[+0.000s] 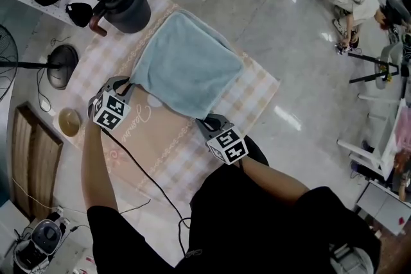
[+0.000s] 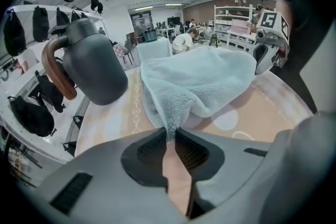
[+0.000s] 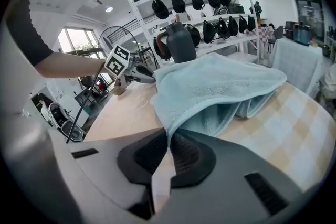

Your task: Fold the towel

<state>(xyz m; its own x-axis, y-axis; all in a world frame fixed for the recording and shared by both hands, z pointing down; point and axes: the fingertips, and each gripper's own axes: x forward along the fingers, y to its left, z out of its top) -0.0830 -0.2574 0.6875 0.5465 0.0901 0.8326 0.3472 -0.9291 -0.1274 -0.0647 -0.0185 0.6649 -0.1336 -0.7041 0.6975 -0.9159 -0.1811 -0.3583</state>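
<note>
The pale blue towel (image 1: 186,67) lies doubled over on the checked tablecloth (image 1: 260,83), its two near corners pinched, one in the left gripper (image 1: 130,83) and one in the right gripper (image 1: 207,120) — each pair of jaws pressed onto the pile. A dark jug (image 1: 125,6) stands near its far left corner. Bare tablecloth shows along the right edge and the near side.

My left gripper (image 1: 130,85) points forward and down, its marker cube facing up. Its jaws are closed on the near-left corner of the towel (image 1: 186,64), with the cloth pinched between the pads. My right gripper (image 1: 205,120) tilts down the same way and is clamped on the near-right corner. My left forearm (image 1: 96,163) stretches out long, while my right forearm (image 1: 276,179) stays closer to my body.
</note>
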